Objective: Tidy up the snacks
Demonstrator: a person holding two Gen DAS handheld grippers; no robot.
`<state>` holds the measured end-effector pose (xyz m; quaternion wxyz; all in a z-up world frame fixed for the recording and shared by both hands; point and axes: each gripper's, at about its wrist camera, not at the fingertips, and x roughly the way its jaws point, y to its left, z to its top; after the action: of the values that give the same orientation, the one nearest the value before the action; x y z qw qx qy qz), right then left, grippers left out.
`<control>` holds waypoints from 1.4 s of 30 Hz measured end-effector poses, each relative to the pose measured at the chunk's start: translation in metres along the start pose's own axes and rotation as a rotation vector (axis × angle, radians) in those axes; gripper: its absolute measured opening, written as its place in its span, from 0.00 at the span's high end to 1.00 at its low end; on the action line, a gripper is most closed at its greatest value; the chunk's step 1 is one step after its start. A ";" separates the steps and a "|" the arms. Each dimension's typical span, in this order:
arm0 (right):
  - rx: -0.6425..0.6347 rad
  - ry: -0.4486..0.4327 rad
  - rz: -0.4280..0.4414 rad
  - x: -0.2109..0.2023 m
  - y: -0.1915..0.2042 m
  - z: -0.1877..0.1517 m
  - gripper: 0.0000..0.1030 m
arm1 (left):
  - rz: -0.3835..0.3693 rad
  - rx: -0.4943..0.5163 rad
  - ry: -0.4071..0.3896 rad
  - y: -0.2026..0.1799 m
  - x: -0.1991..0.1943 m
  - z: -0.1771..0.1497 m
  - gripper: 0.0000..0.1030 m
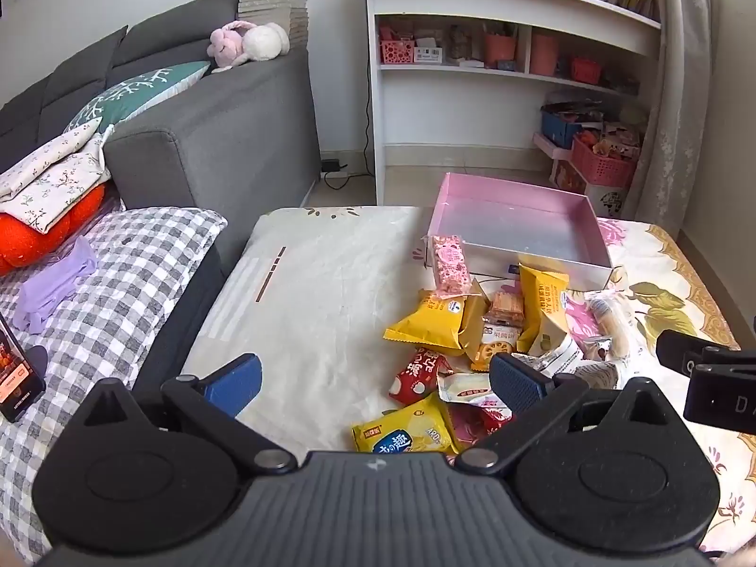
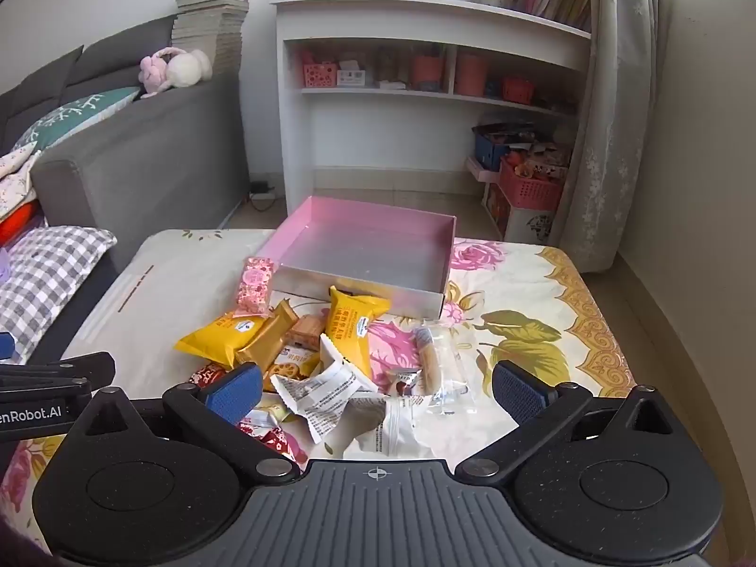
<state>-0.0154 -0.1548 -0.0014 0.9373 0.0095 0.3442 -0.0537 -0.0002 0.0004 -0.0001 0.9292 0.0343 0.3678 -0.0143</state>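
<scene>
While both tilt downward above the snack pile (image 2: 302, 354), left claw (image 1: 375, 385) and right claw (image 2: 375, 390) gape wide, empty.

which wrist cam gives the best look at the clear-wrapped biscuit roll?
Right wrist. The clear-wrapped biscuit roll lies unobstructed between the open right gripper fingers, on the floral cloth. In the left wrist view the roll sits at the pile's far edge, smaller and blurrier.

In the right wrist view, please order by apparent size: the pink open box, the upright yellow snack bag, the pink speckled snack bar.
1. Pink open cardboard box, clearly largest.
2. Upright yellow plastic snack bag.
3. Pink speckled wrapped snack bar, smallest, though it lies slightly farther away.
</scene>
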 end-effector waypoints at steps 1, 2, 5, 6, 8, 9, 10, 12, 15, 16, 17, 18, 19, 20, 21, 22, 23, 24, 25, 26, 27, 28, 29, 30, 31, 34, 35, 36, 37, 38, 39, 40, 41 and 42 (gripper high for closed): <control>-0.002 -0.001 0.000 0.000 0.001 0.000 0.00 | 0.000 0.000 0.002 0.000 0.000 0.000 0.00; -0.001 -0.001 0.001 0.000 0.001 0.000 0.00 | -0.004 -0.004 0.006 0.001 0.001 0.000 0.00; 0.000 -0.001 0.003 0.000 0.002 0.000 0.00 | -0.006 -0.001 0.007 0.001 -0.003 0.002 0.00; 0.000 -0.001 0.003 0.000 0.002 0.000 0.00 | -0.004 0.000 0.006 0.000 -0.003 0.002 0.00; 0.001 -0.001 0.004 0.000 0.001 0.000 0.00 | 0.000 0.003 0.002 -0.001 -0.003 0.001 0.00; 0.001 -0.001 0.005 0.000 0.001 0.000 0.00 | 0.001 0.002 0.002 -0.001 -0.003 0.001 0.00; -0.009 0.000 -0.005 0.000 0.005 0.001 0.00 | 0.001 0.003 0.002 -0.001 -0.003 0.001 0.00; -0.007 -0.002 -0.005 0.000 0.003 0.001 0.00 | 0.001 0.004 0.002 -0.001 -0.003 0.001 0.00; -0.004 -0.004 -0.003 0.000 -0.001 0.002 0.00 | 0.001 0.004 0.002 -0.001 -0.004 0.001 0.00; -0.008 -0.001 -0.002 -0.001 0.000 0.002 0.00 | 0.002 0.003 0.002 -0.001 -0.003 0.001 0.00; -0.008 -0.001 -0.001 -0.001 0.001 0.001 0.00 | 0.001 0.003 0.002 -0.001 -0.003 0.001 0.00; -0.008 -0.001 0.001 -0.001 0.001 0.001 0.00 | 0.000 0.002 0.002 -0.001 -0.004 0.001 0.00; -0.008 -0.001 0.001 0.000 0.002 0.001 0.00 | 0.000 0.002 0.001 -0.001 -0.003 0.001 0.00; -0.007 -0.001 0.001 0.000 0.002 0.001 0.00 | -0.001 0.002 0.002 -0.001 -0.003 0.001 0.00; -0.007 -0.001 0.001 -0.001 0.001 0.001 0.00 | 0.000 0.001 0.001 -0.001 -0.003 0.001 0.00; -0.007 -0.001 0.002 -0.001 0.002 0.001 0.00 | 0.001 0.001 0.001 -0.001 -0.003 0.001 0.00; -0.007 -0.001 0.002 0.000 0.003 0.002 0.00 | 0.001 0.001 0.001 -0.001 -0.003 0.002 0.00; -0.007 -0.002 0.002 0.000 0.003 0.001 0.00 | 0.001 0.001 0.001 -0.001 -0.003 0.002 0.00; -0.007 -0.002 0.002 0.000 0.003 0.001 0.00 | 0.001 0.001 0.001 -0.001 -0.003 0.002 0.00; -0.007 -0.002 0.002 -0.001 0.002 0.002 0.00 | 0.000 0.001 0.001 -0.001 -0.003 0.002 0.00; -0.006 -0.002 0.002 -0.001 0.002 0.001 0.00 | 0.000 0.001 0.001 -0.001 -0.003 0.002 0.00; -0.006 -0.002 0.002 -0.001 0.002 0.001 0.00 | 0.000 0.001 0.000 -0.001 -0.003 0.002 0.00; -0.006 -0.002 0.003 -0.001 0.002 0.001 0.00 | 0.001 0.000 0.000 -0.001 -0.003 0.002 0.00; -0.006 -0.002 0.003 -0.001 0.002 0.001 0.00 | 0.001 0.000 0.000 -0.001 -0.003 0.002 0.00; -0.005 -0.002 0.003 -0.001 0.002 0.001 0.00 | 0.001 0.000 -0.001 -0.001 -0.004 0.002 0.00; -0.006 -0.002 0.003 -0.001 0.003 0.001 0.00 | 0.002 -0.002 -0.002 0.000 -0.004 0.002 0.00; -0.006 -0.003 0.004 -0.001 0.003 0.001 0.00 | 0.002 -0.004 -0.003 0.001 -0.004 0.002 0.00; -0.005 -0.003 0.004 -0.002 0.002 0.001 0.00 | 0.002 -0.004 -0.002 0.001 -0.004 0.002 0.00; -0.005 -0.003 0.004 -0.002 0.002 0.001 0.00 | 0.002 -0.004 -0.002 0.001 -0.004 0.002 0.00; -0.006 -0.003 0.004 -0.002 0.003 0.001 0.00 | 0.002 -0.004 -0.003 0.001 -0.004 0.002 0.00; -0.005 -0.004 0.004 -0.002 0.003 0.002 0.00 | 0.002 -0.004 -0.003 0.001 -0.004 0.002 0.00; -0.005 -0.004 0.004 -0.002 0.004 0.002 0.00 | 0.002 -0.004 -0.003 0.001 -0.004 0.002 0.00; -0.005 -0.004 0.004 -0.002 0.004 0.002 0.00 | 0.001 -0.004 -0.003 0.001 -0.004 0.002 0.00; -0.005 -0.004 0.004 -0.002 0.004 0.002 0.00 | 0.001 -0.004 -0.003 0.001 -0.005 0.003 0.00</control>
<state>-0.0156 -0.1511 0.0012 0.9381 0.0077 0.3426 -0.0511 -0.0018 0.0008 0.0048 0.9298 0.0326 0.3664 -0.0129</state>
